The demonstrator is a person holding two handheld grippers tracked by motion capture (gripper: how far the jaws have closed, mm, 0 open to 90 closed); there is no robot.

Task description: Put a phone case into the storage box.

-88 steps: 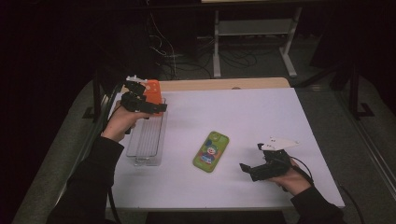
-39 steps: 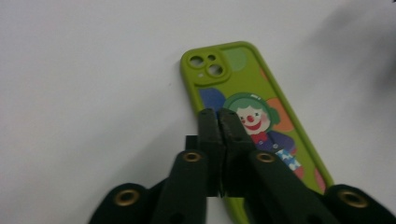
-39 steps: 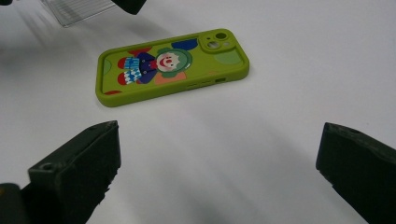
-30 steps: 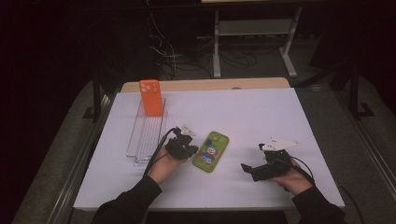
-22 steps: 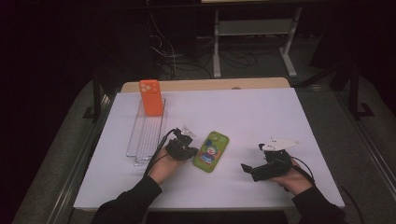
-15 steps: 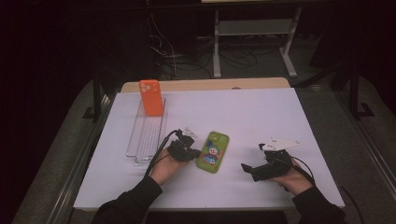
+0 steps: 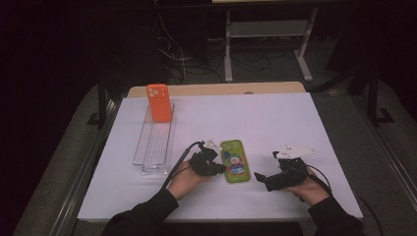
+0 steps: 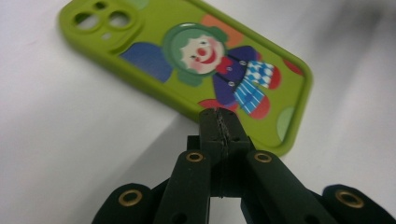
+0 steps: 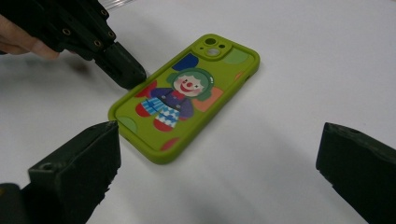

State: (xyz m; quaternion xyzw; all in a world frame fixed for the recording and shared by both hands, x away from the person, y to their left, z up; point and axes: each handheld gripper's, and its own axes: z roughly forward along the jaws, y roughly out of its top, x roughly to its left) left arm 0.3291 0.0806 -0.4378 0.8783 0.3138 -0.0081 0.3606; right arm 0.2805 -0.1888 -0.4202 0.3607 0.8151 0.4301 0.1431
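One green case [image 7: 234, 161] lies flat on the white surface [image 7: 275, 123], printed face up with a clown on it, its camera holes at the 12 o'clock end in the high view and its long sides running from 12 to 6. At its 9 o'clock side sits the left gripper [image 7: 215, 168], jaws pressed fully together with nothing between them; in the left gripper view the closed tips [image 8: 219, 128] are at the case's long edge, near the corner away from the camera holes, though whether they touch it I cannot tell. The right gripper view shows the same black tip [image 9: 126, 67] at the case's [image 9: 187, 95] 9 o'clock edge. At the case's 3 o'clock, a little apart from it, the right gripper [image 7: 263, 178] is held low over the surface, its jaws spread wide and empty, pointing toward the case; in its own view the two jaws frame the lower corners with the case ahead between them. Farther out, at 10 o'clock from the case, a clear tray [image 7: 155, 147] lies lengthwise on the surface, and an orange case [image 7: 159, 102] stands upright at the tray's 12 o'clock end. Both forearms wear dark sleeves.
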